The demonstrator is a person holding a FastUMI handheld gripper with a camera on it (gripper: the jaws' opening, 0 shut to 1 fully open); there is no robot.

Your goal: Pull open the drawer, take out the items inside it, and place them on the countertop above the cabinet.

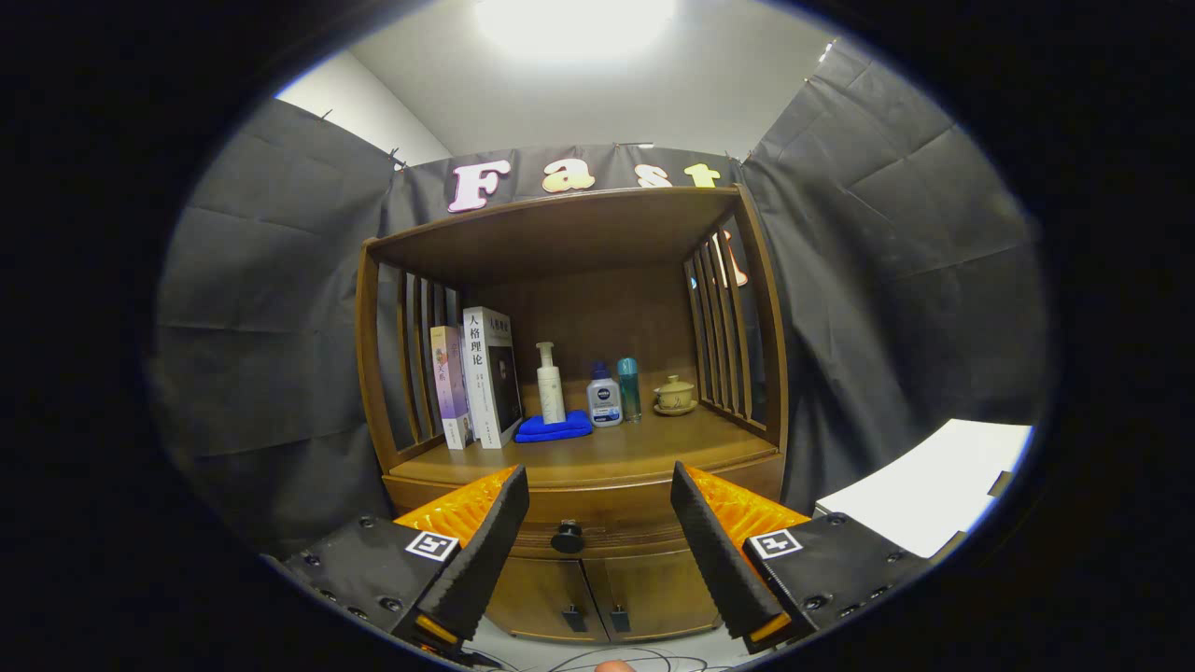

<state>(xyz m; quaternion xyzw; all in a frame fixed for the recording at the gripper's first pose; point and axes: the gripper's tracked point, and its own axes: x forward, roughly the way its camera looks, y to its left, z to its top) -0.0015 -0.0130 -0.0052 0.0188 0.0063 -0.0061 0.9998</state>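
My gripper point(599, 485) is spread wide, pinching nothing. The drawer point(597, 518) sits shut just ahead, its dark round knob point(567, 538) between my fingers. I judge that knob small, hard and possibly slippery, so I'd pinch it squarely; the wooden drawer should slide stiffly.

books point(476, 378) left | bottles point(605, 397) centre | cup point(674, 395) right | drawer point(583, 523) below

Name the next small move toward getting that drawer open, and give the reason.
Probably ease the gripper straight forward until its open jaws straddle the dark round knob on the closed drawer. The knob sits between the jaws but beyond them, untouched, so nothing can be pulled yet.
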